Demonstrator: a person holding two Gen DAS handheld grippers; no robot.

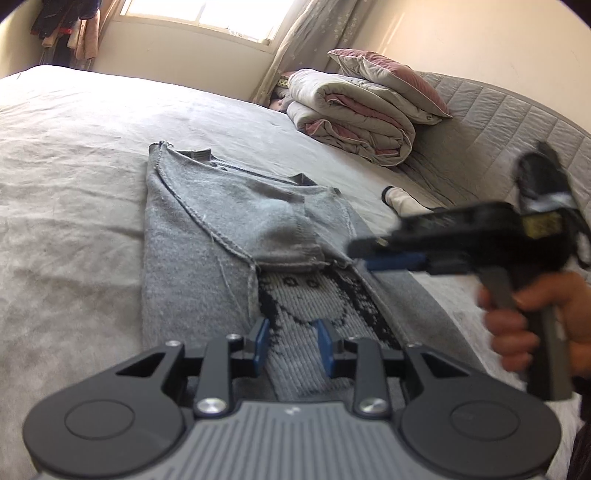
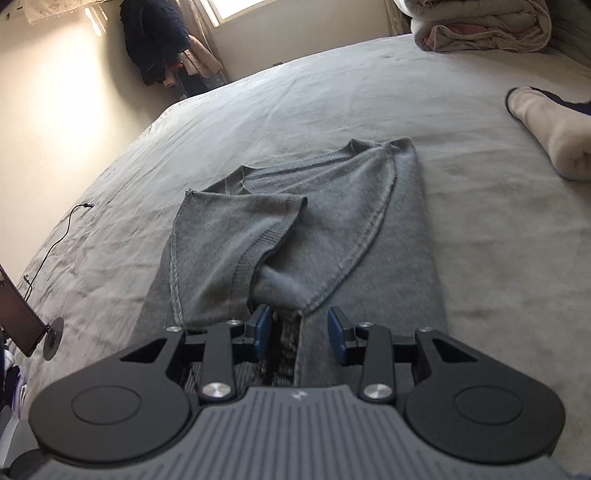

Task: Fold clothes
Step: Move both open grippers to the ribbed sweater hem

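The left gripper [image 1: 291, 345] hangs low over the near part of a grey knitted sweater [image 1: 207, 229], its blue pads [image 1: 263, 341] parted and gripping nothing; between them shows the knitted face pattern [image 1: 314, 299] on the sweater's body. The right gripper [image 2: 300, 332] also stands released, its blue pads [image 2: 338, 334] apart above the lower edges of the two folded-in sleeves, with no cloth pinched between them. In the left wrist view the right gripper [image 1: 364, 254] is blurred, reaching in from the right just beside the cuff of the folded sleeve [image 1: 295, 236], and a hand [image 1: 524, 325] holds its grip.

The sweater [image 2: 295, 236] lies flat on a bed [image 1: 74, 184] covered with a grey sheet, collar at the far end, both sleeves laid inward over the chest so the piece forms a long narrow shape running away from the fingers.

No container shows in either view. Farther out, a pale sock [image 2: 546, 136] lies on the sheet to the right of the sweater, well apart from it. A folded duvet [image 1: 351, 118] with a pillow [image 1: 388, 74] on top sits near the quilted headboard [image 1: 509, 122]. A thin cable [image 2: 55, 243] trails over the left edge of the bed, and clothes hang [image 2: 155, 40] by the window [image 1: 207, 14]
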